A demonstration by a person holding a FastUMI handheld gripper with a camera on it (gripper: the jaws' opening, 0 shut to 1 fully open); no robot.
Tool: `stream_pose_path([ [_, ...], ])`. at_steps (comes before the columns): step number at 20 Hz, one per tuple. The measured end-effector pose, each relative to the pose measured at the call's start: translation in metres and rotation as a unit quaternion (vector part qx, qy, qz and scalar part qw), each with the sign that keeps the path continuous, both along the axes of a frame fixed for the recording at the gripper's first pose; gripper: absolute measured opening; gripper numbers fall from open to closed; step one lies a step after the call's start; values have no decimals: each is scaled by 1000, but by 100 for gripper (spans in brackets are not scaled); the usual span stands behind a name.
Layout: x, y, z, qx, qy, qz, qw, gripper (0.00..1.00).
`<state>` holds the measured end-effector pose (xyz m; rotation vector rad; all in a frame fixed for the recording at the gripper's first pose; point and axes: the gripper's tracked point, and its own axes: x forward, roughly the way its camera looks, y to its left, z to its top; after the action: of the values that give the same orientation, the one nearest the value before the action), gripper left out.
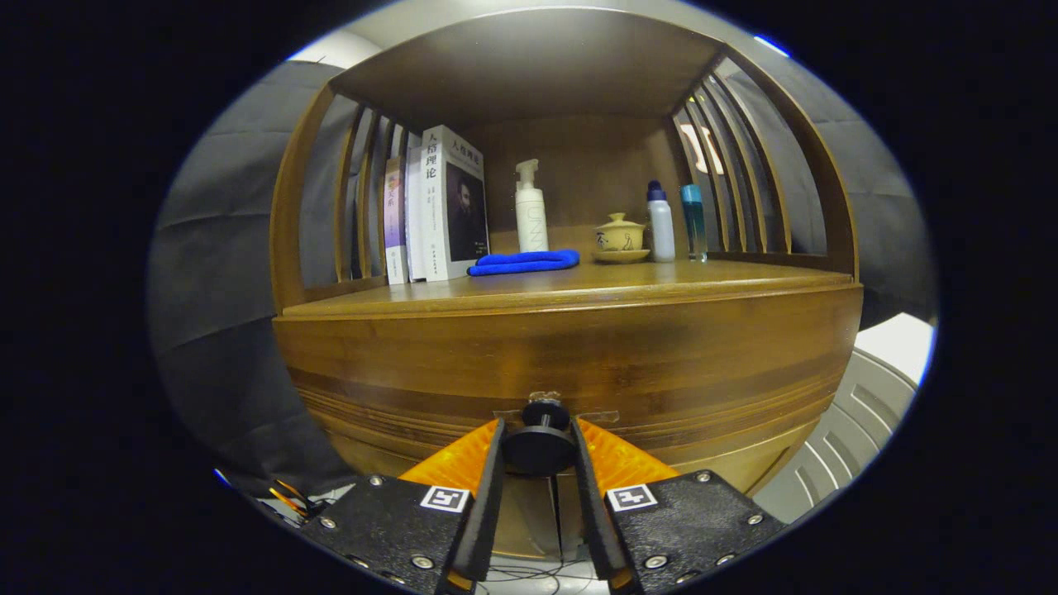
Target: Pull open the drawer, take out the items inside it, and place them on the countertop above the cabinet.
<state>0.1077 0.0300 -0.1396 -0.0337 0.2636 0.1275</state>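
A wooden cabinet faces me, its closed drawer front [570, 355] spanning the width under the countertop [579, 285]. A round black knob [539, 446] sticks out of the drawer's lower middle. My gripper [539, 438] has both fingers pressed against the sides of that knob, one on each side. The drawer's contents are hidden behind the front.
On the countertop stand several books [438, 207] at the left, a folded blue cloth [525, 262], a white pump bottle [530, 211], a lidded ceramic cup on a saucer [620, 238], a white bottle [660, 223] and a teal bottle [693, 221]. Slatted wooden sides and a top shelf enclose it.
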Motion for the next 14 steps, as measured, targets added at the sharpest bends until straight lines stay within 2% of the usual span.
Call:
stream_pose_path([
  [4, -2, -1, -3, 4, 17, 0, 1000, 35],
  [14, -49, -4, 5, 3, 12, 2, 1000, 34],
])
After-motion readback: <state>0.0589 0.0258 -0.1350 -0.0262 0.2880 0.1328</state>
